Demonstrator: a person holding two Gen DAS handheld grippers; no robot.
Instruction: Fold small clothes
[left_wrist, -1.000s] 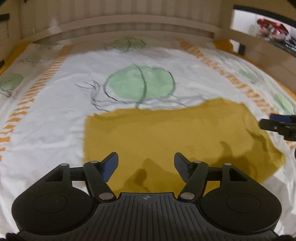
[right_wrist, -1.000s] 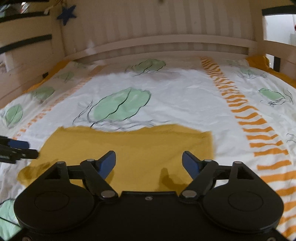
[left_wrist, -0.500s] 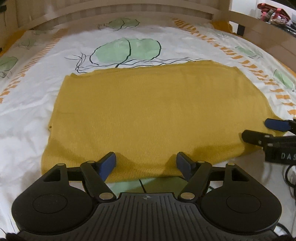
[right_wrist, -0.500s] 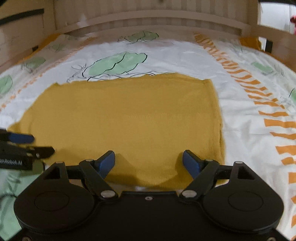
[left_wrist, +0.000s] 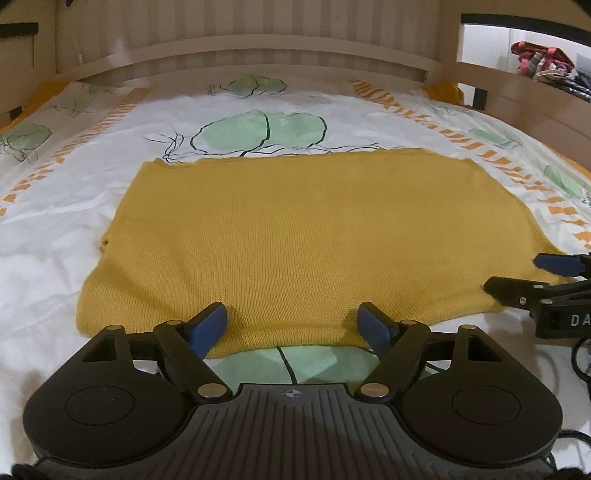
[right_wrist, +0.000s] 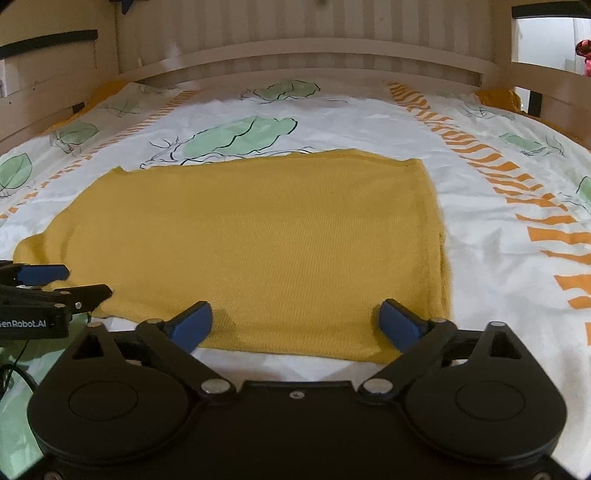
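A mustard-yellow knitted garment (left_wrist: 295, 236) lies flat on the bed, spread as a wide rectangle; it also shows in the right wrist view (right_wrist: 258, 243). My left gripper (left_wrist: 293, 325) is open and empty, low at the garment's near edge, left of its middle. My right gripper (right_wrist: 295, 321) is open and empty at the near edge toward the garment's right side. The right gripper shows at the right edge of the left wrist view (left_wrist: 546, 284). The left gripper shows at the left edge of the right wrist view (right_wrist: 48, 288).
The bed has a white cover (left_wrist: 74, 192) with green leaf prints and orange stripes. A wooden slatted headboard (left_wrist: 258, 40) stands at the far end, wooden side rails (right_wrist: 44, 110) on both sides. A black cable (left_wrist: 580, 354) lies by the right gripper.
Both grippers have drawn back toward the near edge of the garment and dropped lower. The garment now lies fully in view ahead of both, flat. Both stay open.
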